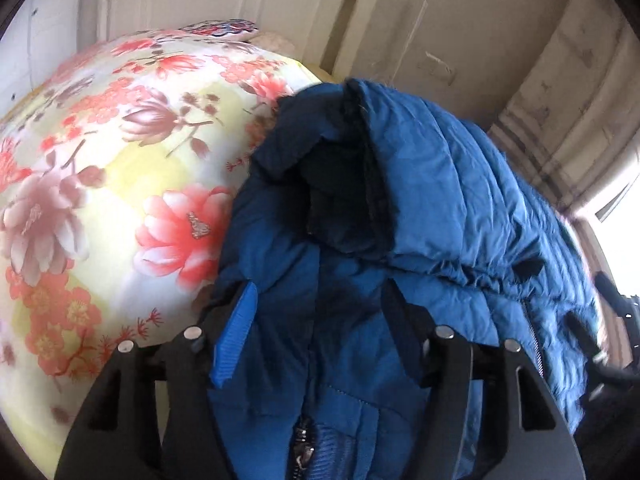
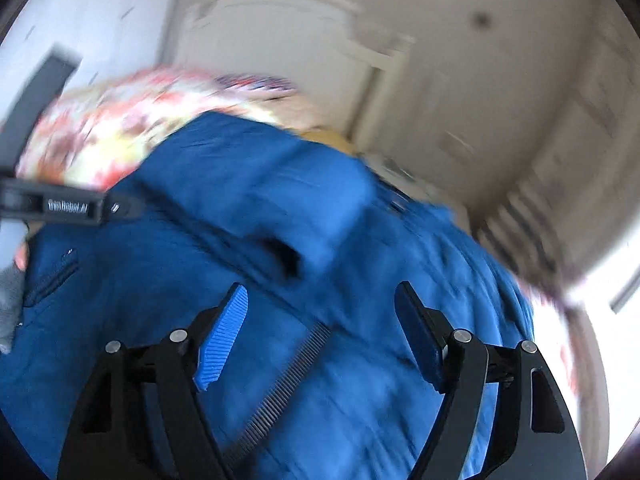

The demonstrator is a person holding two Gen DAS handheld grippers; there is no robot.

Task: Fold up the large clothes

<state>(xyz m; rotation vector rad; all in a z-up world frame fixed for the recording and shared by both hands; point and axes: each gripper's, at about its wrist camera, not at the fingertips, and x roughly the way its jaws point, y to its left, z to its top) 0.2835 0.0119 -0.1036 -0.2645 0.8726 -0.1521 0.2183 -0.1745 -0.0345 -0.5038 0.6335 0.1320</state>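
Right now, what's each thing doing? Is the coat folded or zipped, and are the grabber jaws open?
Blue jacket: bunched in thick folds on the bed, not neatly folded.
Jacket zipper: undone at the part that shows.
Floral bedspread: spread flat under the jacket.
Left gripper: jaws around jacket fabric; grip unclear.
Right gripper: jaws open above the jacket.

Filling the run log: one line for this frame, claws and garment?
task: fold large clothes | left claw: blue padded jacket bunched between fingers, grip unclear | right claw: open over jacket, blurred | surface: floral bedspread
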